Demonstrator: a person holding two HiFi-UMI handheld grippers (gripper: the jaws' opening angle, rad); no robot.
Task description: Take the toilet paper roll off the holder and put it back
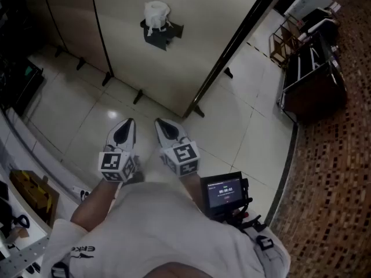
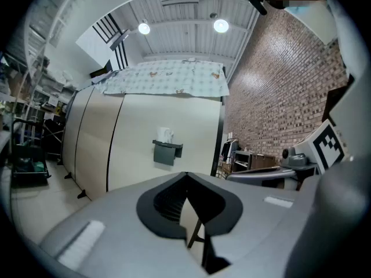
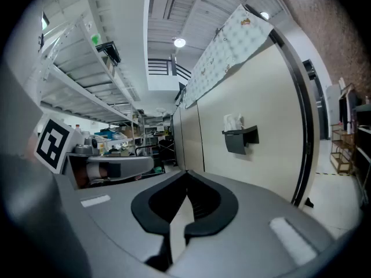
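A white toilet paper roll (image 1: 156,13) stands on a dark grey holder (image 1: 163,33) fixed to the beige partition wall (image 1: 191,51). The roll (image 2: 166,135) and holder (image 2: 166,152) also show in the left gripper view, and the roll (image 3: 233,122) and holder (image 3: 240,139) in the right gripper view. My left gripper (image 1: 128,122) and right gripper (image 1: 160,123) are side by side close to my body, well short of the wall. Both are shut with nothing between their jaws.
A dark metal cart (image 1: 310,68) stands at the right by the brick-patterned floor. A black post (image 1: 232,45) edges the partition. Shelving with boxes (image 1: 32,193) sits at the lower left. A small screen device (image 1: 225,194) hangs at my waist.
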